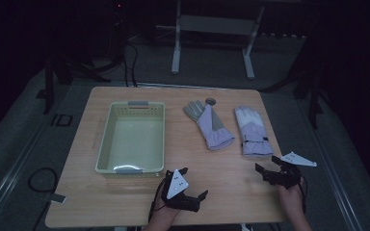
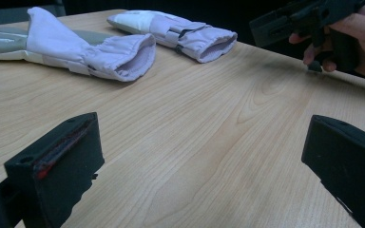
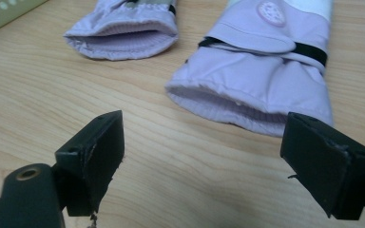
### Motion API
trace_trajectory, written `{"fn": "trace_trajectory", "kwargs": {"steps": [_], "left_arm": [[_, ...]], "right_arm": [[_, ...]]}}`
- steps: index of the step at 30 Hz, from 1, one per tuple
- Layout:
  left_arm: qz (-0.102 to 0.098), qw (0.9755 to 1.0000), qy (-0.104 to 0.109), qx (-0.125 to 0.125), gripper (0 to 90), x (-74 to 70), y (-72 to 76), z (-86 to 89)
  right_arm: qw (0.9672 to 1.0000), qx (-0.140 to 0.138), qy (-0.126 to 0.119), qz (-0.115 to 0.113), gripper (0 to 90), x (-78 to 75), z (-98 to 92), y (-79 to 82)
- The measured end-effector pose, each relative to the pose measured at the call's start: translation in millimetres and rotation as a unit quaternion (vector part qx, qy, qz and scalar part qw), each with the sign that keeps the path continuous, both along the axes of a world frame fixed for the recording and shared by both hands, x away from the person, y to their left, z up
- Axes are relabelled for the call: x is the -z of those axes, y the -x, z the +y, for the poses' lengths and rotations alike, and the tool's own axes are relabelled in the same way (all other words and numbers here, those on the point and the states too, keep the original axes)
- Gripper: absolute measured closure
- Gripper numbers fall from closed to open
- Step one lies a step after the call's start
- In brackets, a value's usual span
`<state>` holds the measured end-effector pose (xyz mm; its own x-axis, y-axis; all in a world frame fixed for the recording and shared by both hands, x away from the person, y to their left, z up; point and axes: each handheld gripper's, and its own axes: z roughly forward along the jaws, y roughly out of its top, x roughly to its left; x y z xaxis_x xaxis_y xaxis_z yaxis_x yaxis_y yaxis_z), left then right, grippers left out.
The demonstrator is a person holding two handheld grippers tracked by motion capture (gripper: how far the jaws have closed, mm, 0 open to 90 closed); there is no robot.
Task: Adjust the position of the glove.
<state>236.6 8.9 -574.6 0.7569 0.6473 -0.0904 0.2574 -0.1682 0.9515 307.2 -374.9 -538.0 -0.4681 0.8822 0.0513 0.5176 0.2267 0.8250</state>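
Left gripper (image 1: 196, 188): jaws spread wide, nothing between them, held low over the near edge of the tabletop (image 1: 221, 173), just in front of the basket's near right corner; grey three-cornered plate on top

Right gripper (image 1: 266, 169): jaws likewise parted and empty, near the right front of the tabletop, aimed at the cuff of the right-hand glove, close to it but not touching; seen from the left gripper view as a dark tool in a hand (image 2: 356, 35)

Right-hand glove (image 1: 251, 131): lilac with a white finger end, lying flat, cuff toward the person, black strap across the wrist; in the right gripper view (image 3: 261, 71) the open cuff lies just beyond the jaws

Left-hand glove (image 1: 208, 124): lilac with grey palm and fingers, lying flat and slightly slanted, cuff toward the person, beside the other glove and apart from it; between basket and right-hand glove

Basket (image 1: 107, 139): pale green, perforated walls, on the left half of the tabletop, well apart from both gloves

Small round grey object (image 1: 210, 101): on the tabletop just beyond the left-hand glove's fingers; too small to identify
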Motion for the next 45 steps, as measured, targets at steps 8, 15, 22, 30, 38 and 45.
{"fn": "trace_trajectory", "kwargs": {"steps": [8, 15, 22, 30, 38, 45], "left_arm": [[0.003, 1.0, 0.002, 0.001, 0.1, 0.0, -1.0, 0.8], [0.004, 1.0, 0.002, 0.001, 0.1, 0.0, -1.1, 0.8], [0.006, 1.0, 0.003, 0.002, 0.1, 0.0, -1.3, 0.8], [0.007, 1.0, 0.003, 0.002, 0.1, 0.0, -1.5, 0.9], [0.007, 1.0, 0.004, 0.002, 0.1, 0.0, -1.3, 0.7], [0.011, 0.9999, 0.007, 0.003, 0.1, 0.1, -2.0, 1.2]], "right_arm": [[0.9999, -0.013, 0.005, -0.005, 14.8, -17.1, 7.7, -11.3], [0.9999, -0.012, -0.001, -0.009, 14.6, -29.1, 14.1, -18.4], [0.9996, -0.013, 0.023, -0.006, 14.5, -39.5, 20.8, -22.8], [0.9984, -0.048, 0.029, -0.004, 13.4, -59.5, 32.8, -31.4], [0.9962, -0.08, 0.035, 0.001, 13.3, -73.1, 56.6, -43.8], [0.9942, -0.099, 0.042, 0.011, 13.6, -88.2, 79.2, -58.3]]}}
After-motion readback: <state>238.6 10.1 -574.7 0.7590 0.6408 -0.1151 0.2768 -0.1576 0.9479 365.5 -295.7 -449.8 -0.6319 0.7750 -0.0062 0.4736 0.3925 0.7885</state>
